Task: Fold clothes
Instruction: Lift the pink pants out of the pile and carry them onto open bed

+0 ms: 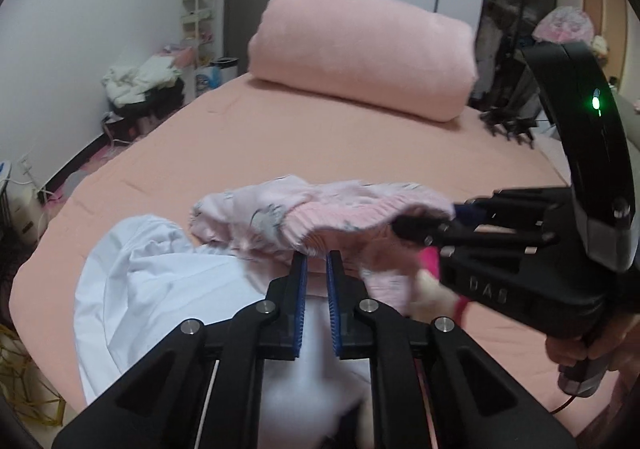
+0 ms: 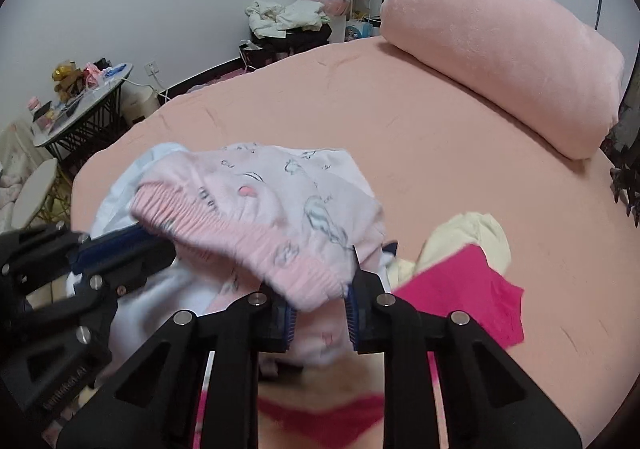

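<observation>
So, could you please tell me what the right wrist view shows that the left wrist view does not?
Only the right wrist view shows the cream garment, the small grey table by the wall, and the right tool with the ribbed hem between its fingers. Only the left wrist view shows the right tool's green light. Both show the pink printed garment, the white garment and the rolled pink blanket.

Pale pink printed garment point(image 2: 280, 201); magenta cloth point(image 2: 464, 289); peach bedsheet point(image 2: 400, 121).

Clothes heaped at near edge of bed point(image 2: 420, 121)

Printed garment point(image 2: 280, 201) atop pile, over white garment point(image 1: 160, 289) at left; cream piece point(image 2: 472, 237) and folded cloth point(image 2: 472, 289) at right; rolled blanket point(image 2: 500, 49) far behind.
</observation>
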A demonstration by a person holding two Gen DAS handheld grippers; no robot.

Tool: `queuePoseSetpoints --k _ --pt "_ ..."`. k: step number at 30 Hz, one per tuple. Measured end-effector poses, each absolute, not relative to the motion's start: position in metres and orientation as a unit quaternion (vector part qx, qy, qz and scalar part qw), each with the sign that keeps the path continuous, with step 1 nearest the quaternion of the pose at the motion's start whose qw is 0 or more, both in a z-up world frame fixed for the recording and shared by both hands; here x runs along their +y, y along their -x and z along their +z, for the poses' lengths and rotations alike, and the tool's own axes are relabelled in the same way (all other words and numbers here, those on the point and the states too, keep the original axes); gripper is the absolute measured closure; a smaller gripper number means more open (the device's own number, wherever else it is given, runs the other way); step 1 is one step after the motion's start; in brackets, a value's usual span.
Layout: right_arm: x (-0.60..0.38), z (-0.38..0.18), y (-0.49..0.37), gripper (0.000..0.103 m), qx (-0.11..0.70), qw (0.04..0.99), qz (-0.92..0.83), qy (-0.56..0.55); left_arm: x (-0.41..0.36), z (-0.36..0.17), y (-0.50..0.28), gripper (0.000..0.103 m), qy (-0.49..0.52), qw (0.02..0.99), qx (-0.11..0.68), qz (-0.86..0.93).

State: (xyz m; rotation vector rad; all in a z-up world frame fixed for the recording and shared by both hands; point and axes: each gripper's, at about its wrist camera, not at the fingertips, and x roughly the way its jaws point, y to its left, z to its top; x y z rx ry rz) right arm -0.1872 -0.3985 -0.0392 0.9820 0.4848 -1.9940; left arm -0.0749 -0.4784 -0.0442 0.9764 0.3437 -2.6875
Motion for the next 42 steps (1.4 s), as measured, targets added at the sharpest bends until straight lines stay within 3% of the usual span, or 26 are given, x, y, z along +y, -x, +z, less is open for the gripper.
queuePoseSetpoints --k 6,10,11,12,13,15,17,20,22,23,24,26,28,35,42 --pt "-0.372 -0.024 0.172 0.084 0.186 0.415 -0.800 -0.392 -0.451 -0.035 0.063 0.097 -0.338 0.127 0.113 -0.926" --pt "-0.374 -0.018 0.170 0.084 0.198 0.416 -0.801 -0.383 -0.459 -0.040 0.064 0.092 -0.350 0.178 0.083 -0.916" --pt "-0.377 -0.020 0.168 0.083 0.199 0.414 -0.801 -0.384 -0.463 -0.043 0.064 0.073 -0.353 0.186 0.080 -0.914" --pt "-0.380 -0.023 0.168 0.078 0.199 0.411 -0.801 -0.388 -0.468 -0.045 0.065 0.042 -0.355 0.189 0.082 -0.912" --pt "-0.384 -0.027 0.169 0.074 0.197 0.409 -0.800 -0.393 -0.473 -0.047 0.065 0.030 -0.354 0.188 0.089 -0.912" --pt "-0.392 -0.033 0.174 0.053 0.191 0.400 -0.800 -0.404 -0.479 -0.050 0.067 0.026 -0.351 0.188 0.093 -0.912" --pt "-0.401 -0.040 0.180 0.046 0.184 0.393 -0.803 -0.409 -0.484 -0.056 0.076 0.026 -0.357 0.207 0.070 -0.908" --pt "-0.419 -0.056 0.190 0.040 0.205 0.356 -0.818 -0.402 -0.493 -0.066 0.091 0.028 -0.370 0.219 0.052 -0.901" --pt "-0.421 -0.062 0.196 0.040 0.193 0.352 -0.821 -0.406 -0.496 -0.070 0.096 0.040 -0.369 0.209 0.057 -0.904" --pt "-0.421 -0.064 0.199 0.050 0.186 0.352 -0.822 -0.408 -0.494 -0.070 0.098 0.067 -0.367 0.201 0.058 -0.906" --pt "-0.421 -0.066 0.202 0.076 0.178 0.352 -0.823 -0.410 -0.491 -0.067 0.099 0.095 -0.364 0.197 0.056 -0.909" --pt "-0.418 -0.064 0.203 0.091 0.189 0.339 -0.832 -0.398 -0.482 -0.060 0.102 0.095 -0.356 0.187 0.052 -0.914" --pt "-0.402 -0.054 0.200 0.097 0.190 0.330 -0.845 -0.376 -0.466 -0.047 0.100 0.095 -0.342 0.169 0.047 -0.923" --pt "-0.288 0.000 0.185 0.097 0.161 0.290 -0.885 -0.326 -0.373 -0.003 0.094 0.096 -0.311 0.059 0.046 -0.947" --pt "-0.130 -0.003 0.152 0.097 0.143 0.222 -0.897 -0.355 -0.233 0.010 0.087 0.096 -0.316 -0.070 0.056 -0.945"
